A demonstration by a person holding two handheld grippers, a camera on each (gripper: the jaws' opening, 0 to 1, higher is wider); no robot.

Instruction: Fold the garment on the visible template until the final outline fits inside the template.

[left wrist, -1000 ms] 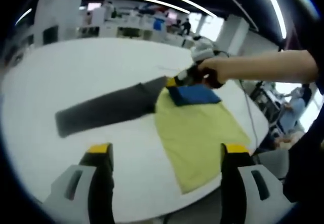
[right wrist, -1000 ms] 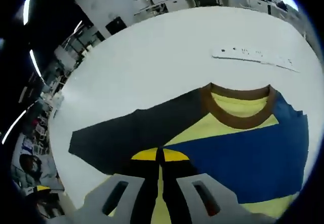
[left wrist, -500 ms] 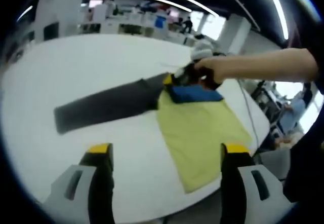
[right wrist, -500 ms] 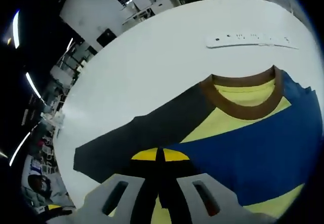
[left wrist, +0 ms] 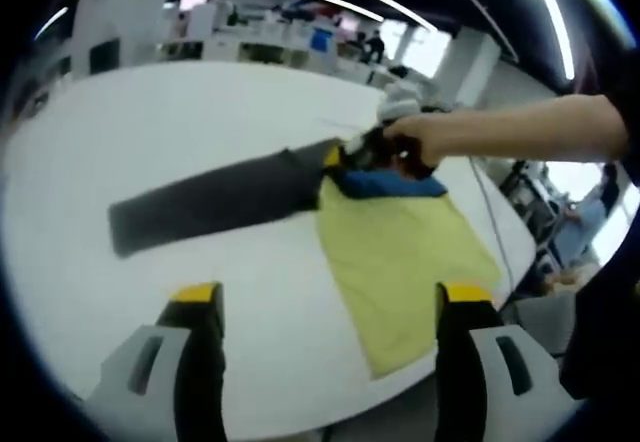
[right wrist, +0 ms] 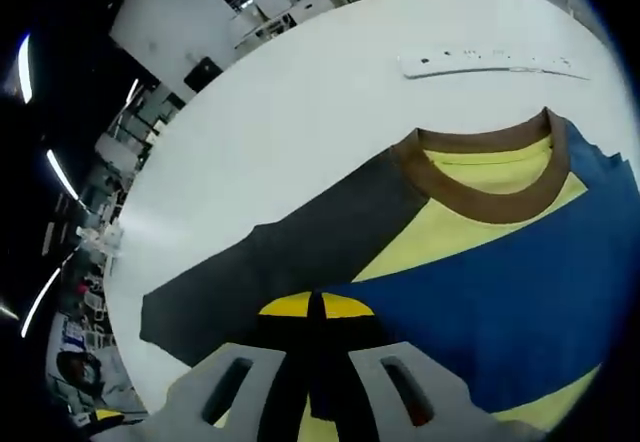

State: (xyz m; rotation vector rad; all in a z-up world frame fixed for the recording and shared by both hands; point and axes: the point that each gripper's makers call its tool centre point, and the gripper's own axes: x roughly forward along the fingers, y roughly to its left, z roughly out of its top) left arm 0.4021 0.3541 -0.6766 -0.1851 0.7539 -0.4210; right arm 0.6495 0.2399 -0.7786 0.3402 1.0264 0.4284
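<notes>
Shirt (left wrist: 400,262), centre frame: sleeve fold in hand. Right gripper (right wrist: 313,307) pinches sleeve (right wrist: 300,252); left gripper (left wrist: 325,307) wide, empty. Next: carry sleeve across.

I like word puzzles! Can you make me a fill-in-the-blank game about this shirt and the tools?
1. The collar of the shirt is the colour ____.
2. The long sleeve lying flat on the table is dark ____.
3. The right tool is shut on the ____.
4. The jaws of the left tool stand ____.

Missing words: brown; grey; shirt; open
</notes>
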